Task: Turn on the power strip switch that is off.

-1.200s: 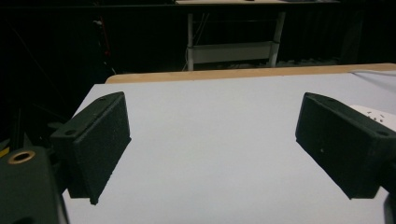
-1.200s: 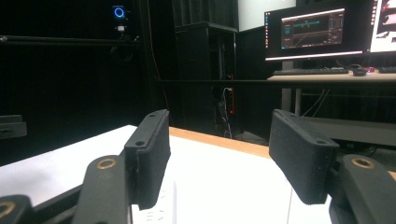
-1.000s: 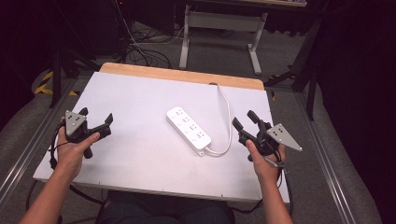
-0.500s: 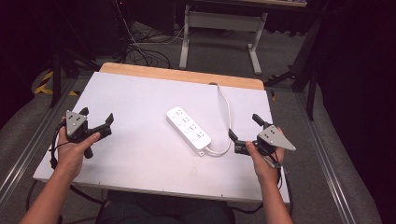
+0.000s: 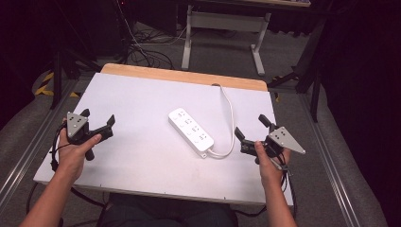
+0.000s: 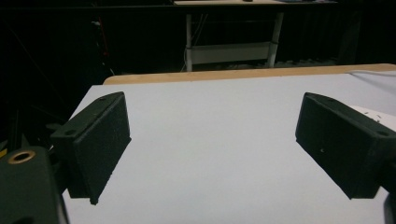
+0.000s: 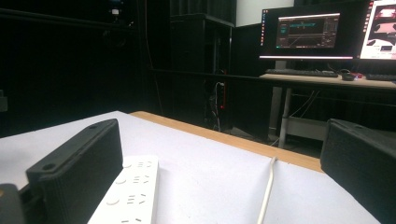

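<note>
White power strip [image 5: 191,132] lies near the middle of the table [image 5: 142,156] in the high view, set diagonal, its cord [image 5: 230,113] looping from the near end and running to the far edge. Left claw [image 5: 98,122] is at the left side, well apart from the strip, jaws wide w/ nothing between. Right claw [image 5: 249,127] is just beside the cord loop; its jaws have just been opening and now stand wide, empty. Left gripper view: both jaws far apart over bare table surface [image 6: 210,140]. Right gripper view: jaws spread wide, power strip [image 7: 128,196] close by the left jaw, cord [image 7: 267,191] btw the jaws, not touched.
</note>
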